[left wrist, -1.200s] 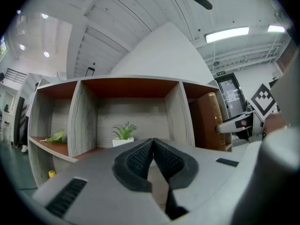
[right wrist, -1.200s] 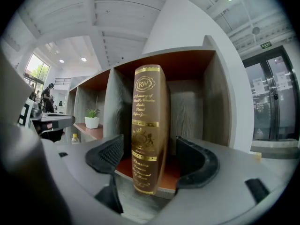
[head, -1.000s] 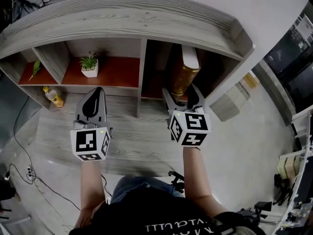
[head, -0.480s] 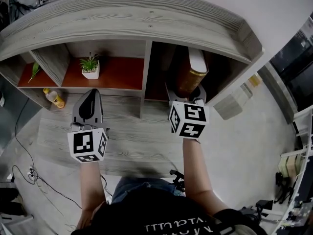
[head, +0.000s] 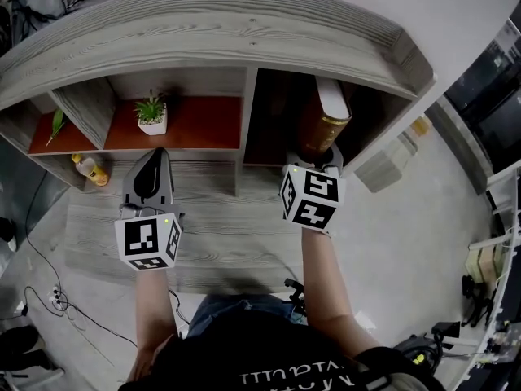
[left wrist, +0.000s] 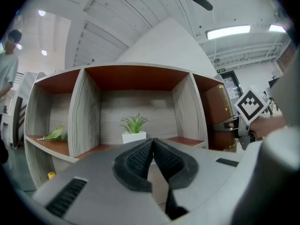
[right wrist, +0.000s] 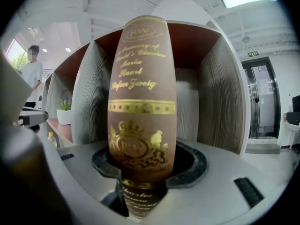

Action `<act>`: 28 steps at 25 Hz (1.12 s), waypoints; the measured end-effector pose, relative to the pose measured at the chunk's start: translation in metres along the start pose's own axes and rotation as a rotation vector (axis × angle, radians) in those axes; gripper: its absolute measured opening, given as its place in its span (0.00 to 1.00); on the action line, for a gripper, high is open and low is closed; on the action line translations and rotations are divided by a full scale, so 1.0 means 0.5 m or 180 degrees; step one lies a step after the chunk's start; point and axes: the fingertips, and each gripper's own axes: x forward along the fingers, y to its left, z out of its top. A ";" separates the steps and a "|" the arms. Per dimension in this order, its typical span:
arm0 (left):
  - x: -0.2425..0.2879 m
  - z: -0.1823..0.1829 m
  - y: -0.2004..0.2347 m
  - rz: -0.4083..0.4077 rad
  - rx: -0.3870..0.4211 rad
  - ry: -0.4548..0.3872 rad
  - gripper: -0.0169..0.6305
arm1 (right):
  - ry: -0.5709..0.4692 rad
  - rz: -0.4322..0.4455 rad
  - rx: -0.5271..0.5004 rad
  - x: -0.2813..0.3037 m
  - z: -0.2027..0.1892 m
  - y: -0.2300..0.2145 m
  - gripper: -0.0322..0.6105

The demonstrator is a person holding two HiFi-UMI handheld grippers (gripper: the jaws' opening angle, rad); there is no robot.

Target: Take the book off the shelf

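Observation:
A thick brown book (head: pixel 327 124) with gold lettering on its spine (right wrist: pixel 143 102) stands upright in the right compartment of the grey wooden shelf (head: pixel 203 31). My right gripper (head: pixel 314 160) reaches into that compartment, and its jaws are closing on the lower spine, with the black pads (right wrist: pixel 190 168) touching both sides of the book. My left gripper (head: pixel 149 174) hangs in front of the middle compartment, shut and holding nothing (left wrist: pixel 152 146).
A small potted plant (head: pixel 151 111) sits in the middle compartment, and a green leaf (head: pixel 57 120) lies in the left one. A yellow bottle (head: pixel 88 165) stands on the floor by the shelf. A person (left wrist: pixel 7 64) stands at the far left. Cables trail across the floor.
My right gripper has pushed forward round the book's spine and its jaws have narrowed onto it. The left gripper has stayed where it was.

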 end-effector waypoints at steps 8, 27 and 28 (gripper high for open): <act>0.005 0.031 -0.011 -0.0169 0.0004 -0.0078 0.04 | 0.0043 -0.0067 0.0057 -0.040 0.002 -0.003 0.42; -0.031 0.093 -0.067 -0.0472 0.0030 -0.0241 0.05 | -0.0071 -0.0036 0.0118 -0.186 0.020 0.006 0.42; -0.034 0.094 -0.069 -0.0474 0.0023 -0.0246 0.05 | -0.0073 -0.0037 0.0115 -0.195 0.020 0.002 0.42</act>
